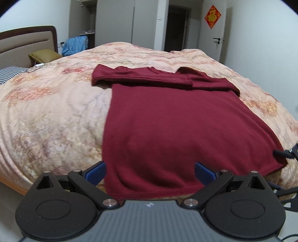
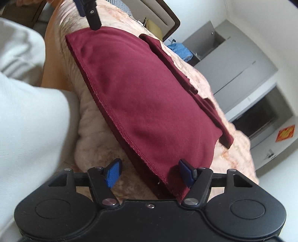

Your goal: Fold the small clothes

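Note:
A dark red long-sleeved shirt (image 1: 167,121) lies flat on the bed, sleeves folded across its top. It also shows in the right wrist view (image 2: 141,93). My left gripper (image 1: 150,172) is open, its blue pads on either side of the shirt's near left hem corner. My right gripper (image 2: 150,174) is open, its pads on either side of the near right hem corner. The left gripper's fingertip (image 2: 89,13) shows at the shirt's far corner in the right wrist view. The right gripper's fingertip (image 1: 285,153) shows at the right edge of the left wrist view.
The bed carries a beige floral blanket (image 1: 55,111). A padded headboard (image 1: 22,42), an olive pillow (image 1: 44,55) and a checked pillow (image 1: 9,73) lie at the left. A grey wardrobe (image 1: 115,22), blue clothes (image 1: 74,44) and a door (image 1: 214,33) stand behind. My white sleeve (image 2: 28,121) is at the left.

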`<action>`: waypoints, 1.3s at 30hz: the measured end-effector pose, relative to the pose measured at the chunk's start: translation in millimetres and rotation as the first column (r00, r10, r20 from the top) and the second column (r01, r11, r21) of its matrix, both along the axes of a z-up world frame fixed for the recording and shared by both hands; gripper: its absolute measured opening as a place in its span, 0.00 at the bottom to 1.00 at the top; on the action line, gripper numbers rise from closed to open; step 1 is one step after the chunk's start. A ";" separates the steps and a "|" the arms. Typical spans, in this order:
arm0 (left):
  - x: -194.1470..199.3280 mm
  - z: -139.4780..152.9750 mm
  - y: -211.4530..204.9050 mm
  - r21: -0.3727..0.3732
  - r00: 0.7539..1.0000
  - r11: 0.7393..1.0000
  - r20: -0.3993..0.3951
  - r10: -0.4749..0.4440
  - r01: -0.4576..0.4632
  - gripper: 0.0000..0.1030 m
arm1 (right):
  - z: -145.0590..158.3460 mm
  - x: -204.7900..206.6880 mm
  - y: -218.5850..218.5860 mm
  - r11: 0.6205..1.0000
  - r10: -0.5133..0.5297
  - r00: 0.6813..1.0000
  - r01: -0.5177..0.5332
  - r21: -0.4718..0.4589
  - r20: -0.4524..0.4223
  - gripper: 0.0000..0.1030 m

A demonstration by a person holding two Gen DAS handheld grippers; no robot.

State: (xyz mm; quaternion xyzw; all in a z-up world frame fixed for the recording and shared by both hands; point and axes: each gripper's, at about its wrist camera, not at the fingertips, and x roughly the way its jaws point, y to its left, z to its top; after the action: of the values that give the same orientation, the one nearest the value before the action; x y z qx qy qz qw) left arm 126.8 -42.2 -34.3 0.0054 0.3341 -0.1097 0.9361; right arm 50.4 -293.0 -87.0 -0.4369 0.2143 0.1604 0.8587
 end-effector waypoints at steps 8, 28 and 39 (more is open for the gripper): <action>-36.7 -10.9 -27.2 0.078 0.968 0.984 0.184 -0.170 0.158 1.00 | 60.9 8.7 -11.2 0.953 -0.014 1.000 0.014 0.303 -0.005 0.08; -31.4 -37.4 -68.3 0.378 0.943 0.924 0.285 -0.173 0.055 0.43 | 148.5 30.4 -23.7 0.826 -0.061 0.998 0.059 0.561 -0.014 0.08; -47.4 -16.8 -23.7 0.396 0.912 0.918 0.374 -0.169 0.008 0.05 | 106.5 -0.9 -22.8 0.870 -0.140 0.990 0.112 0.480 0.021 0.06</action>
State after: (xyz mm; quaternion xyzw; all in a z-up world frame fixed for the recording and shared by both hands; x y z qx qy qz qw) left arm 79.4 -66.0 -51.1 0.2273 0.1497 -0.0815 0.9588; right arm 49.5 -315.8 19.5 -0.2010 0.1724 0.1399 0.9541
